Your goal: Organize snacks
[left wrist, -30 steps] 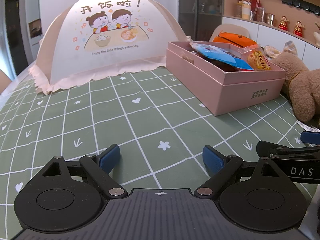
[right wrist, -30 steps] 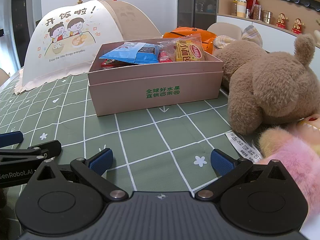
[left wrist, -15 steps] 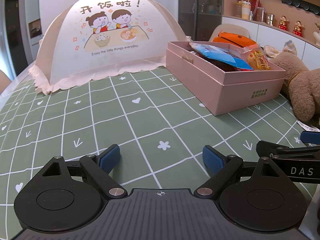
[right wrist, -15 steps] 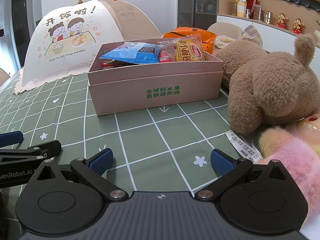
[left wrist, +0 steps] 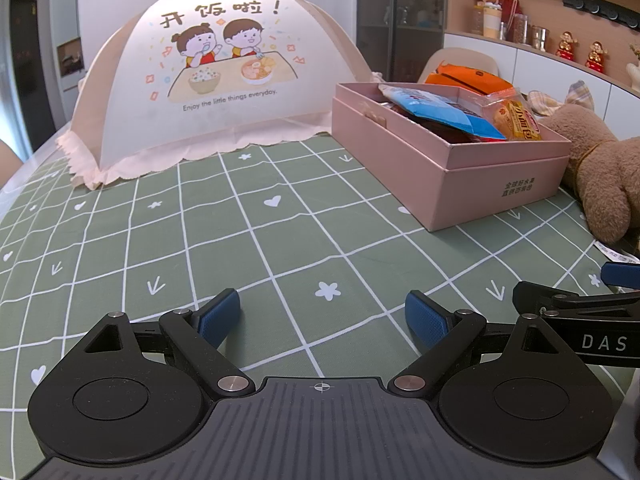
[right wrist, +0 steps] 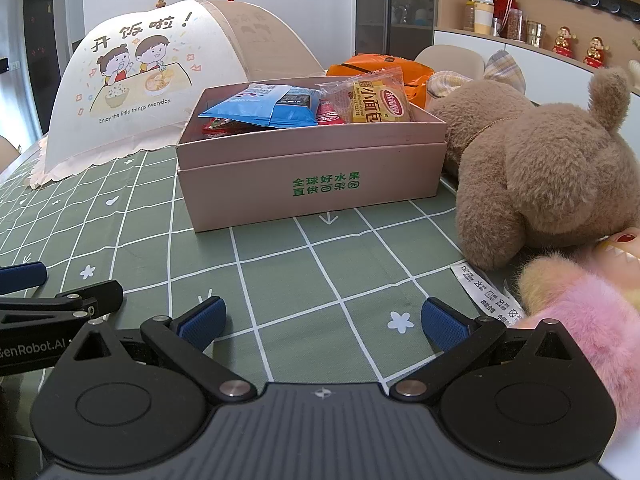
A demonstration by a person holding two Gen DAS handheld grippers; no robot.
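Observation:
A pink box stands on the green checked tablecloth and holds several snack packs: a blue packet, a yellow bread pack and a red pack. The box also shows in the left wrist view, to the right. An orange bag lies behind the box. My left gripper is open and empty, low over the cloth. My right gripper is open and empty, in front of the box. Each gripper shows at the edge of the other's view.
A mesh food cover with a cartoon print stands at the back left. A brown plush bear lies right of the box, with a pink plush toy nearer me. Shelves with jars line the far wall.

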